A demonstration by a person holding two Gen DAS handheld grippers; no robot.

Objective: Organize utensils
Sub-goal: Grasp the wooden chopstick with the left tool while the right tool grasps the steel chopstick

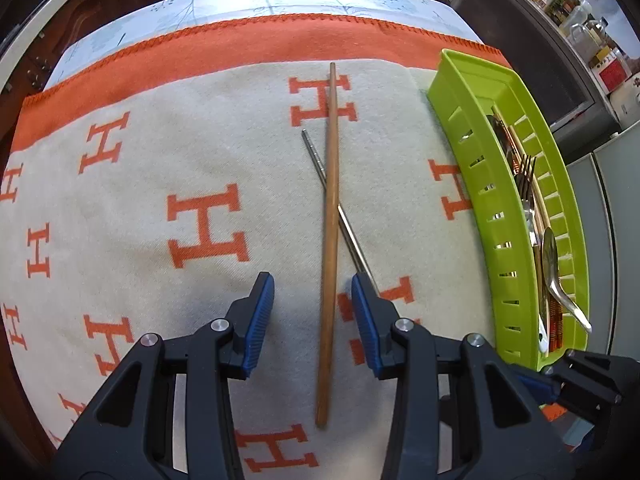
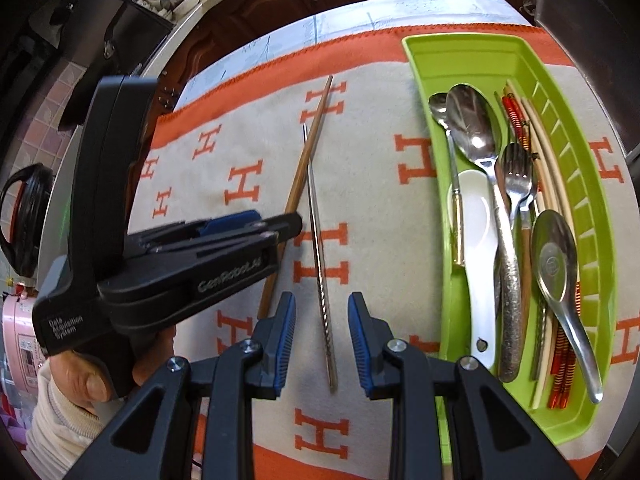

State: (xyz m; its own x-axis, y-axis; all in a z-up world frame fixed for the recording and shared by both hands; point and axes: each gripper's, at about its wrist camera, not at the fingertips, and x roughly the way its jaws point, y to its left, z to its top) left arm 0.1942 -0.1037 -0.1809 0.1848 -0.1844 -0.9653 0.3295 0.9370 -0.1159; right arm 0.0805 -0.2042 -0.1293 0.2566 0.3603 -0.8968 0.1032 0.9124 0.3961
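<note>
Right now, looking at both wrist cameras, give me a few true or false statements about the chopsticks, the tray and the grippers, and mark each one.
1. The wooden chopstick lies across the metal chopstick on the blanket. True.
2. The left gripper is clamped on the wooden chopstick. False: its jaws stand open with the chopstick between them, untouched.
3. The green tray already holds spoons and a fork. True.
4. The right gripper holds the white spoon. False: that spoon lies in the tray; the open jaws flank the metal chopstick.
5. Both loose chopsticks lie inside the tray. False: they lie on the blanket beside it.
</note>
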